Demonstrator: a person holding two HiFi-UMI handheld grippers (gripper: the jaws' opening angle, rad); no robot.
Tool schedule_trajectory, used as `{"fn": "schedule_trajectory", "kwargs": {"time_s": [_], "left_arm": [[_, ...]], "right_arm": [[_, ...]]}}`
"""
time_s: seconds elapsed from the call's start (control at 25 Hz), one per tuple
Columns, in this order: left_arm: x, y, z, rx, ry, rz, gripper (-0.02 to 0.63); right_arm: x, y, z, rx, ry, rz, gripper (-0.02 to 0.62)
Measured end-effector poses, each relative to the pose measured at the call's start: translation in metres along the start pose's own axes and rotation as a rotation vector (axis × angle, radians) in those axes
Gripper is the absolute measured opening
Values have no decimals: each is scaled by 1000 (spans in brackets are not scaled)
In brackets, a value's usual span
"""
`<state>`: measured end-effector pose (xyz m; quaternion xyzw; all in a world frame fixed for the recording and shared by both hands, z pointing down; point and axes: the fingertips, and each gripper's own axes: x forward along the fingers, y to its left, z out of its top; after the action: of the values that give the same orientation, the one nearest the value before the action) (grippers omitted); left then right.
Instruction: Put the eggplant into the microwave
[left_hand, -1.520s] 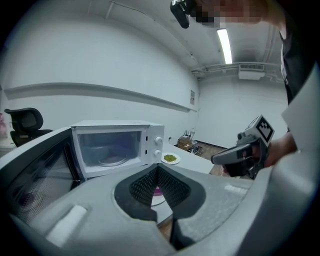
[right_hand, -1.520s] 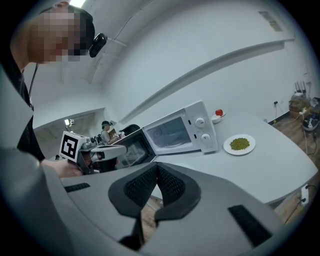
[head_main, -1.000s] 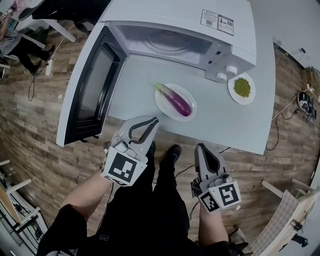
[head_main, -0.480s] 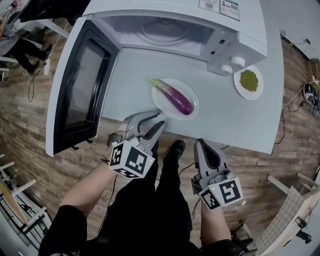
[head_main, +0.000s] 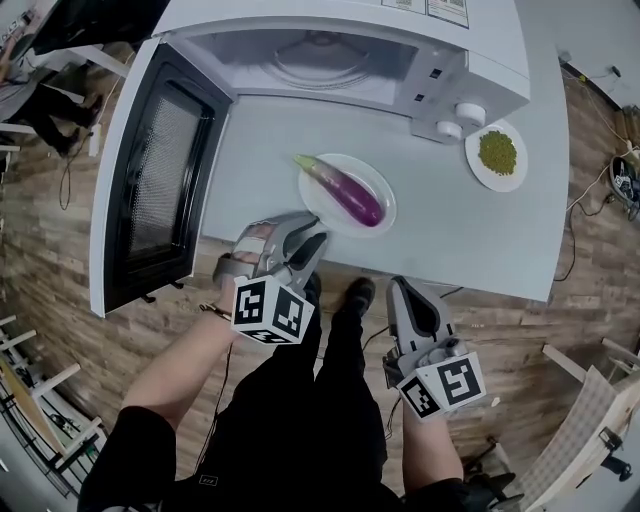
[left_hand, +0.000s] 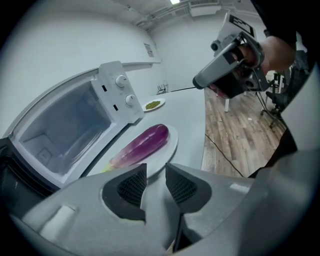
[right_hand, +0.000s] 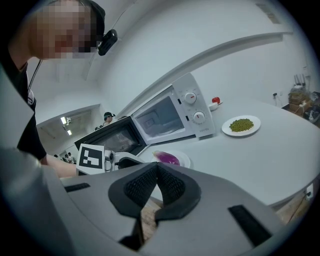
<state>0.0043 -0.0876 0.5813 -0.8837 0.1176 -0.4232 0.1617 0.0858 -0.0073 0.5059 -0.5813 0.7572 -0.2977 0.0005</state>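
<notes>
Lab-like workroom, microwave (head_main: 480, 50) on white table (head_main: 470, 235), wood-plank floor (head_main: 60, 260)

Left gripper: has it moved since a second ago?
Yes. The left gripper has dropped lower and edged right, closer to the plate; its jaws have just been opening, with nothing between them.

Pale grey surface (head_main: 450, 240) begins just ahead of left claw (head_main: 310, 242). White microwave (head_main: 470, 50), door open, well beyond claw at far side. White plate (head_main: 312, 205) just past claw tips. Small plate (head_main: 472, 158) of green bits well beyond right claw (head_main: 400, 287), touching microwave's corner.
</notes>
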Motion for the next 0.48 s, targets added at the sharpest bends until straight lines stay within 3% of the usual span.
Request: {"fn": "schedule_trajectory", "kwargs": {"time_s": [0.48], "left_arm": [[15,0,-6,118,52,2,107]], "right_arm": [[-8,-10,1,11,-12,-27,14]]}}
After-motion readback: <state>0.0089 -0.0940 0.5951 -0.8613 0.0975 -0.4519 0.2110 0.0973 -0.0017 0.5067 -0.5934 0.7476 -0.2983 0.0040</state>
